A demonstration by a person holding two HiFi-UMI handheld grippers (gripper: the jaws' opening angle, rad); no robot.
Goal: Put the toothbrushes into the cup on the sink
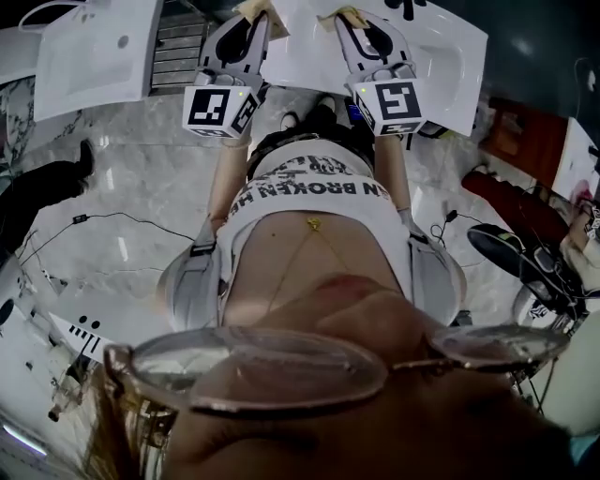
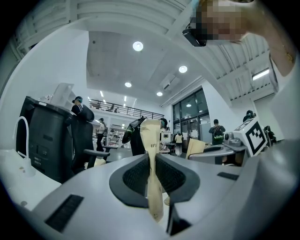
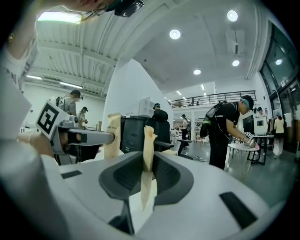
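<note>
Each of my grippers is shut on a beige paper-wrapped toothbrush. In the head view the left gripper [image 1: 249, 22] and the right gripper [image 1: 354, 28] are held out side by side, pointing level over a white sink [image 1: 441, 52], with the packets [image 1: 247, 7] [image 1: 351, 15] sticking out past the fingertips. The left gripper view shows its packet [image 2: 151, 138] standing upright, pinched between the left gripper [image 2: 153, 164] pads. In the right gripper view the right gripper [image 3: 147, 169] pinches its packet [image 3: 148, 140] the same way. No cup shows in any view.
A second white basin [image 1: 94, 52] lies at the upper left over a marble floor with cables [image 1: 103, 220]. A black office chair [image 2: 56, 140] stands at the left. A person [image 3: 227, 131] bends over a small table [image 3: 246, 149] at the right; others stand farther back.
</note>
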